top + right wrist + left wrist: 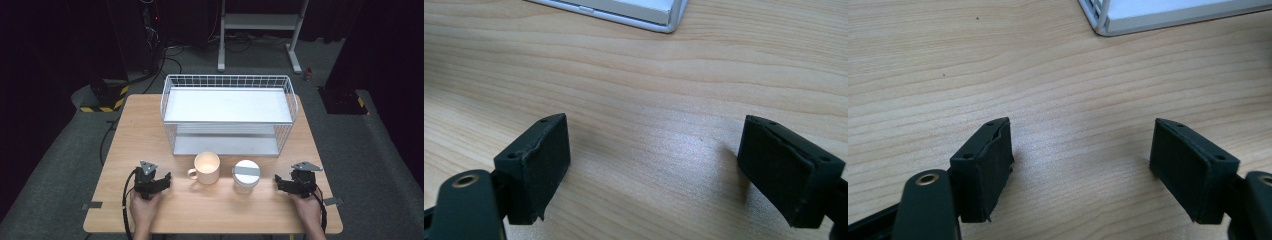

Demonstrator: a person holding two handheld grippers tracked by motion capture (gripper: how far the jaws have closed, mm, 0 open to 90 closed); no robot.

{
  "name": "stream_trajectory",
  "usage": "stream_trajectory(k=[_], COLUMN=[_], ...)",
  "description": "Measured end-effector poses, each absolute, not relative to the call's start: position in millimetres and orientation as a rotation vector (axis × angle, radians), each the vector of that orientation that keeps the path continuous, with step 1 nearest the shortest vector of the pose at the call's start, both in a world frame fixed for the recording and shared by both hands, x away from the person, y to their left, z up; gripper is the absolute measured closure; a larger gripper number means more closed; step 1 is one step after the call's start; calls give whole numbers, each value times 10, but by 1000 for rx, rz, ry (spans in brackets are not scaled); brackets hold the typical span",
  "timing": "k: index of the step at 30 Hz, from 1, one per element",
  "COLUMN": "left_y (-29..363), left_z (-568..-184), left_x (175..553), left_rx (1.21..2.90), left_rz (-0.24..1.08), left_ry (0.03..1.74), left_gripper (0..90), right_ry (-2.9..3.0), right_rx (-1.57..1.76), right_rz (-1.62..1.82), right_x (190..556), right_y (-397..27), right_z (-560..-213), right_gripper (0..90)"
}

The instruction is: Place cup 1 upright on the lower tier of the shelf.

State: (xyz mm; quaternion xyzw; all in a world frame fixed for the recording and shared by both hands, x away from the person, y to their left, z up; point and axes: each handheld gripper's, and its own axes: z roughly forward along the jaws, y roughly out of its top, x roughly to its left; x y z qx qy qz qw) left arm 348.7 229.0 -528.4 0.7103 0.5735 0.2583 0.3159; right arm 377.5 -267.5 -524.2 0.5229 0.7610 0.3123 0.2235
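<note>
Grippers rest low in frame, either side of mug and jar.
Left gripper and right gripper gape wide, both empty.

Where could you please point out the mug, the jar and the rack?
mug (207,167), high view, on its front wall.
jar (246,171), high view, on its grey lid.
rack (227,106), high view, on its bare top shelf.

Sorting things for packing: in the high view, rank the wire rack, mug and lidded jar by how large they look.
1. Wire rack, by far the largest.
2. Mug, counting its handle.
3. Jar.
Mug and jar look nearly alike, so their order is unsure.
</note>
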Motion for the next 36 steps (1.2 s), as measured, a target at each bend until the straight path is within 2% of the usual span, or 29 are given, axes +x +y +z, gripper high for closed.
stream_trajectory(k=[36], left_y=[2290], left_z=[-5284], left_x=[3486], left_rx=[1872], left_rz=[681], left_ry=[1511], left_gripper=[253], right_ry=[2202], right_rx=[1258], right_rz=[1057], right_x=[3292], right_y=[-2513], right_z=[-5188], right_gripper=[153])
